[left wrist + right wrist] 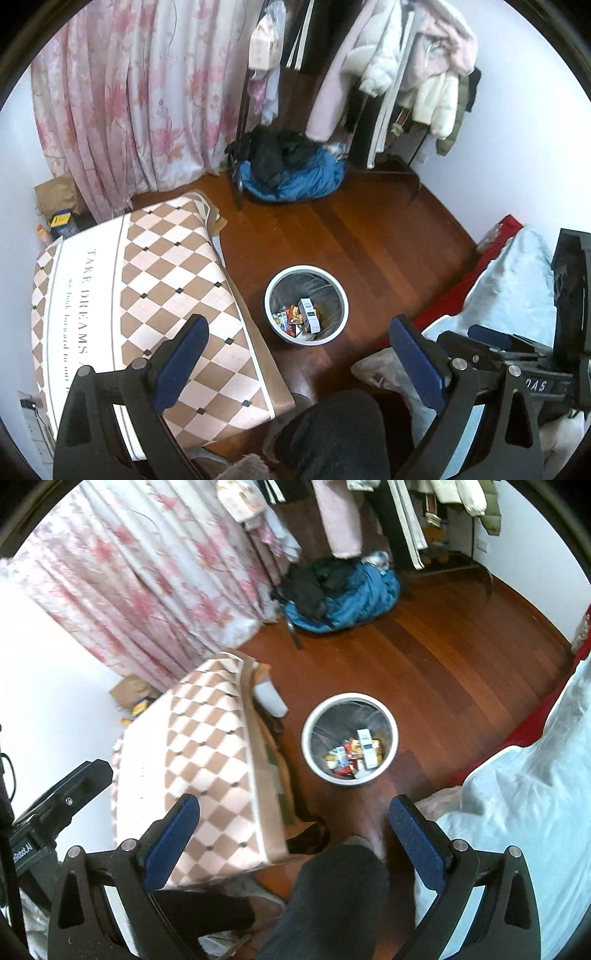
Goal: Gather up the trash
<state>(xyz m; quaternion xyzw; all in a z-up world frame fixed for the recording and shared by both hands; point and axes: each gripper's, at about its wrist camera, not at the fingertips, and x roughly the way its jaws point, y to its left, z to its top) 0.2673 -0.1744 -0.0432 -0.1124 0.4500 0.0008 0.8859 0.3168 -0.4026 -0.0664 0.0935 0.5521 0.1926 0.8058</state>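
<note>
A white trash bin (271, 295) with a dark liner stands on the wooden floor; it also shows in the right wrist view (306, 738). Inside lie several pieces of trash (301, 317), among them a white box and colourful wrappers (354, 755). My left gripper (299, 332) is open and empty, held above and in front of the bin. My right gripper (295, 812) is open and empty too, also above the floor in front of the bin. The right gripper's body shows at the right of the left wrist view (546, 362).
A table with a checkered cloth (147, 295) stands left of the bin. A bed with light blue bedding (517, 812) is on the right. A pile of blue and dark clothes (291, 173) lies under a clothes rack. The person's dark-clad legs (332, 897) are below.
</note>
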